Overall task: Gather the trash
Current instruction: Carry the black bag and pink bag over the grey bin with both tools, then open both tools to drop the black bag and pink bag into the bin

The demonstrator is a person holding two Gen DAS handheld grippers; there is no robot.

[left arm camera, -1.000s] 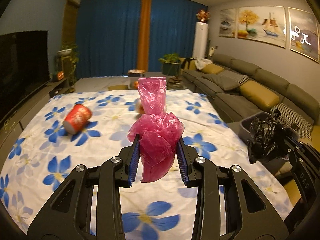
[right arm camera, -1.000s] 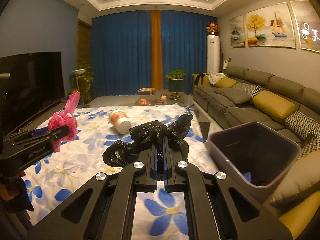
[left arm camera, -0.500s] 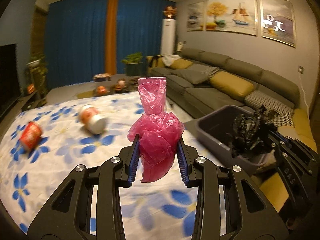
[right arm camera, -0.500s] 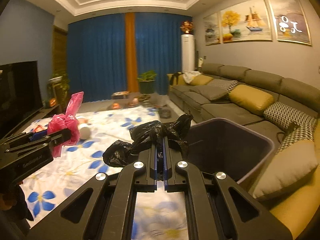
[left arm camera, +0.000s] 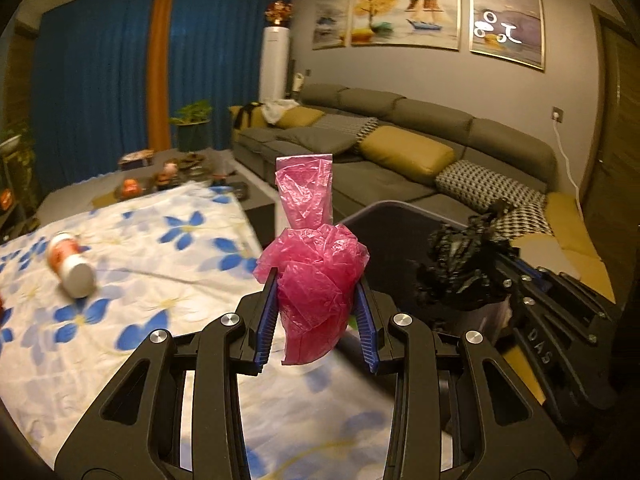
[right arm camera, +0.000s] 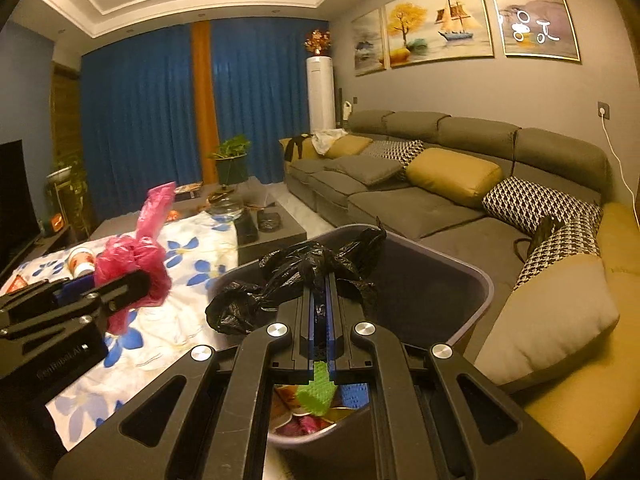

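My left gripper (left arm camera: 316,300) is shut on a crumpled pink plastic bag (left arm camera: 312,280) and holds it at the near edge of a dark grey bin (left arm camera: 384,210). My right gripper (right arm camera: 319,292) is shut on a crumpled black plastic bag (right arm camera: 296,276) and holds it over the open bin (right arm camera: 476,276). Colourful trash lies at the bin's bottom. From the right wrist view, the left gripper (right arm camera: 120,284) with the pink bag (right arm camera: 136,256) shows at the left. A white and orange cup (left arm camera: 70,260) lies on its side on the flowered cloth (left arm camera: 160,264).
A long grey sofa (right arm camera: 440,184) with yellow and patterned cushions runs along the right wall, close behind the bin. A low dark table (right arm camera: 264,224) with small items stands beyond the cloth. Blue curtains (right arm camera: 152,120) close off the far wall, and a television (right arm camera: 16,200) stands at the left.
Both grippers have swung to the right, from over the flowered cloth to the bin. The black bag now hangs above the bin's opening, and the pink bag has reached its near edge.
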